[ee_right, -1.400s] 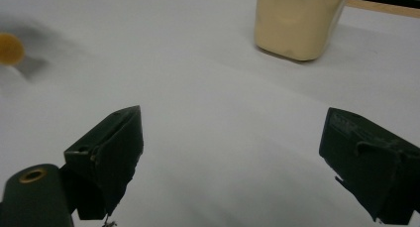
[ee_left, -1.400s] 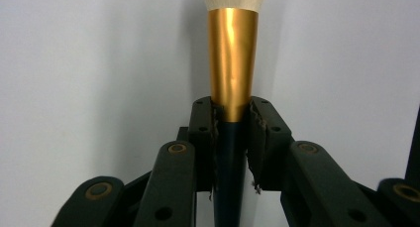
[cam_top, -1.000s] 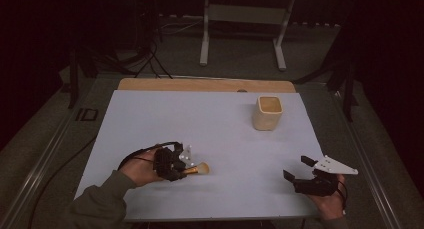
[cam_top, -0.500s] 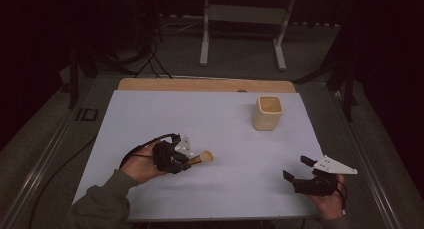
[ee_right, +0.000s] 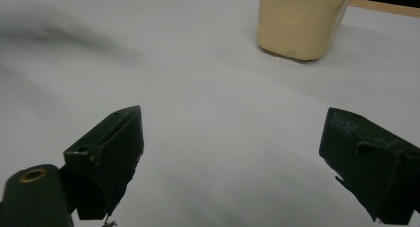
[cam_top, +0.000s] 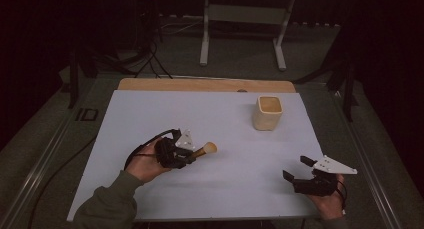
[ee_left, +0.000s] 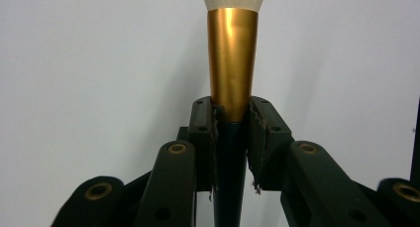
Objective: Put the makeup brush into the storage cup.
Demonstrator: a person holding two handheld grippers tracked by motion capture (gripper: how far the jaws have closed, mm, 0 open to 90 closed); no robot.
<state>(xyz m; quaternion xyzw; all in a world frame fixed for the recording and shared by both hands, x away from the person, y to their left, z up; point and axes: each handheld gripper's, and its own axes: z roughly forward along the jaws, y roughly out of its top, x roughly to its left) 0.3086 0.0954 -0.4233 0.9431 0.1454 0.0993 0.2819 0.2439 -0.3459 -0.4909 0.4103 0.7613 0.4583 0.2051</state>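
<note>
A makeup brush (cam_top: 204, 150) with a dark handle, gold ferrule (ee_left: 232, 63) and pale bristles is clamped in my left gripper (cam_top: 189, 156) at the table's left middle. Its bristle end points right, toward the cup. The pads (ee_left: 212, 138) press on the handle just below the ferrule. A cream cup (cam_top: 267, 112) stands upright at the back right of the white sheet; it also shows in the right gripper view (ee_right: 299, 19). My right gripper (cam_top: 296, 169) rests near the front right edge, open, with nothing between its jaws (ee_right: 230, 162).
A white sheet (cam_top: 225, 189) covers the table, with a wooden strip (cam_top: 200, 84) along its far edge. A metal stand (cam_top: 240, 19) is on the floor behind. A cable (cam_top: 145, 144) loops from the left gripper.
The left hand has lifted and carried the brush a little to the right and away from me. The right gripper has stayed where it was.
</note>
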